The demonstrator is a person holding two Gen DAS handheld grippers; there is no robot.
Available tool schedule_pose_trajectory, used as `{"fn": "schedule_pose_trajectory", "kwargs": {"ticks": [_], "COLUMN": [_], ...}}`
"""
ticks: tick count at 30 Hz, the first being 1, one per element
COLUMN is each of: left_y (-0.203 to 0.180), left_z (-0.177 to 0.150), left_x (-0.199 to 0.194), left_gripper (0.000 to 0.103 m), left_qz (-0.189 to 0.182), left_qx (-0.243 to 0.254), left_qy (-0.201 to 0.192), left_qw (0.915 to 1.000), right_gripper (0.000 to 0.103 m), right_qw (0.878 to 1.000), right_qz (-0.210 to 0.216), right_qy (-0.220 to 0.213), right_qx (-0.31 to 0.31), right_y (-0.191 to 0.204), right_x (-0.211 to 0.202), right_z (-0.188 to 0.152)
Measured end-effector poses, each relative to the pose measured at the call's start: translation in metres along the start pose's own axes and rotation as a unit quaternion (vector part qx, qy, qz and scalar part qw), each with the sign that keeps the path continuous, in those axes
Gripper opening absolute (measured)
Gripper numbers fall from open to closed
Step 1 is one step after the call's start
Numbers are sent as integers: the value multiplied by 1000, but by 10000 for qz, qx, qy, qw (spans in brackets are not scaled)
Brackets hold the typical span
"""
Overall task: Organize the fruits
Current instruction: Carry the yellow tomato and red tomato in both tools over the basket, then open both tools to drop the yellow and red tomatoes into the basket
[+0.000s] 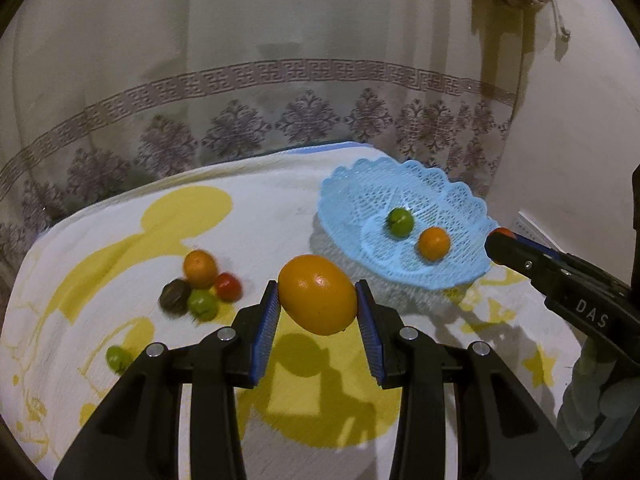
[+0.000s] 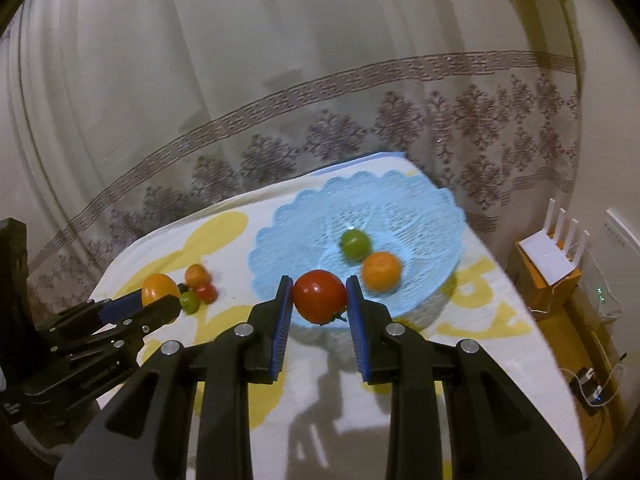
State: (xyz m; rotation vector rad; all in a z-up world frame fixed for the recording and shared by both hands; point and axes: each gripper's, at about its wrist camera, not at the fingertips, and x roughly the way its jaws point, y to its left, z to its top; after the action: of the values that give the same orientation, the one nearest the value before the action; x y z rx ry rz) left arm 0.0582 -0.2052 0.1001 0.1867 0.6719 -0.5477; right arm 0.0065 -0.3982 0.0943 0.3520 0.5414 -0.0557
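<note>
My left gripper (image 1: 317, 300) is shut on a large orange fruit (image 1: 317, 294) and holds it above the cloth. My right gripper (image 2: 319, 298) is shut on a red tomato (image 2: 319, 295), just over the near rim of the blue lace basket (image 2: 424, 208). The basket (image 1: 348, 188) holds a green fruit (image 2: 354, 243) and a small orange (image 2: 381, 271). A cluster on the cloth holds an orange (image 1: 199, 268), a red fruit (image 1: 228, 286), a green fruit (image 1: 203, 305) and a dark fruit (image 1: 175, 296). A lone green fruit (image 1: 117, 358) lies nearer left.
The table wears a white cloth with yellow shapes (image 1: 192, 208). A patterned curtain (image 1: 280, 80) hangs behind. To the right of the table, on the floor, stand a white router on a box (image 2: 552, 256) and cables (image 2: 592, 388).
</note>
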Motion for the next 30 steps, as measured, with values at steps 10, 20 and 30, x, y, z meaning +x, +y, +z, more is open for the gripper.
{"fn": "schedule_pose_trajectory", "kwargs": {"ticks": [10,20,30], "left_y": [-25,-34,-13], "left_z": [21,34,32], "left_x": [28,54,49], "left_gripper": [39,46,71], "left_qz": [-322,-599,-375], "left_qx": [180,149,-63], "left_qy": [7,7,-115], "left_qw": [9993,9981,9992], "right_gripper": [28,50,56], "right_qw": [9995,9983,9966], "right_qz": [-271,-401,-415], "right_qy": [12,18,-94], "right_qx": [188,432,702], "right_y": [-29,-43,-49], "right_x": [16,34,27], "right_z": [11,15,12]}}
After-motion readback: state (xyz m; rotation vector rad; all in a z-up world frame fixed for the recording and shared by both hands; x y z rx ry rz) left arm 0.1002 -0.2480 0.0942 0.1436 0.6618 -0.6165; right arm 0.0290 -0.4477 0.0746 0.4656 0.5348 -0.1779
